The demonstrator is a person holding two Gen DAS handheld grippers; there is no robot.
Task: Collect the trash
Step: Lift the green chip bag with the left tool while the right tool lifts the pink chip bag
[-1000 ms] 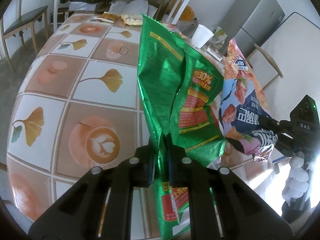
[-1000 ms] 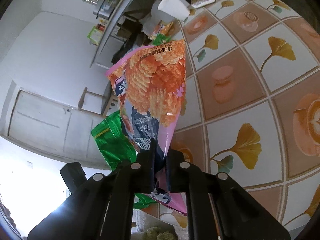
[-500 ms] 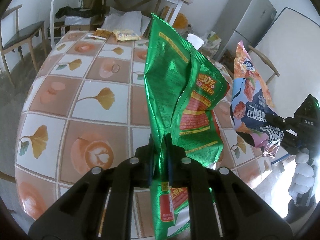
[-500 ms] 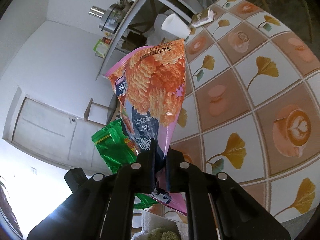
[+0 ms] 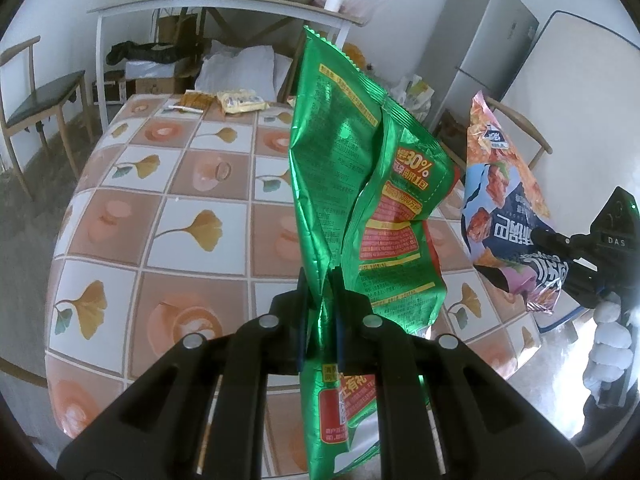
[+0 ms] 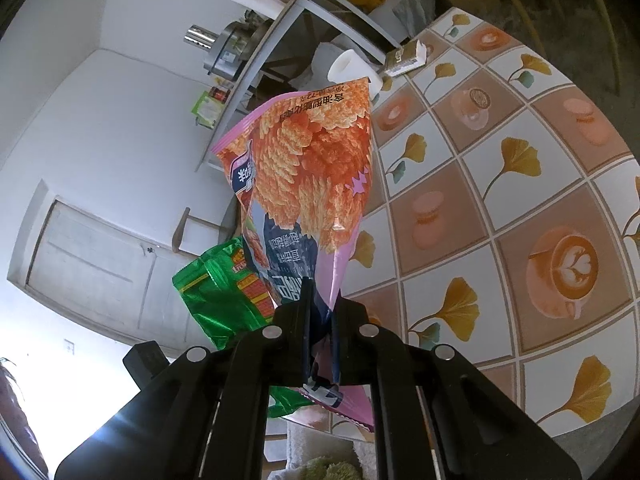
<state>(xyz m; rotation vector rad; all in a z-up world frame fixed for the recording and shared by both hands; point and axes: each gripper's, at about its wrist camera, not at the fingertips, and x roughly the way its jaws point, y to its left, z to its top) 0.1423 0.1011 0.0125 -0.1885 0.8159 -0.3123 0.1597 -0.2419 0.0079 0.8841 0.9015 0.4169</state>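
Note:
My left gripper is shut on a green foil snack bag and holds it upright in the air above the tiled table. My right gripper is shut on an orange, pink and blue snack bag, also held up off the table. In the left wrist view the right gripper and its bag show at the right. In the right wrist view the green bag shows behind and to the left.
Yellow wrappers lie at the table's far end. A white cup and a small box sit near another edge. A wooden chair stands left, a shelf table behind, a grey fridge right.
Both grippers have risen and pulled back from the table with their bags still held. More of the room and the far table end now shows.

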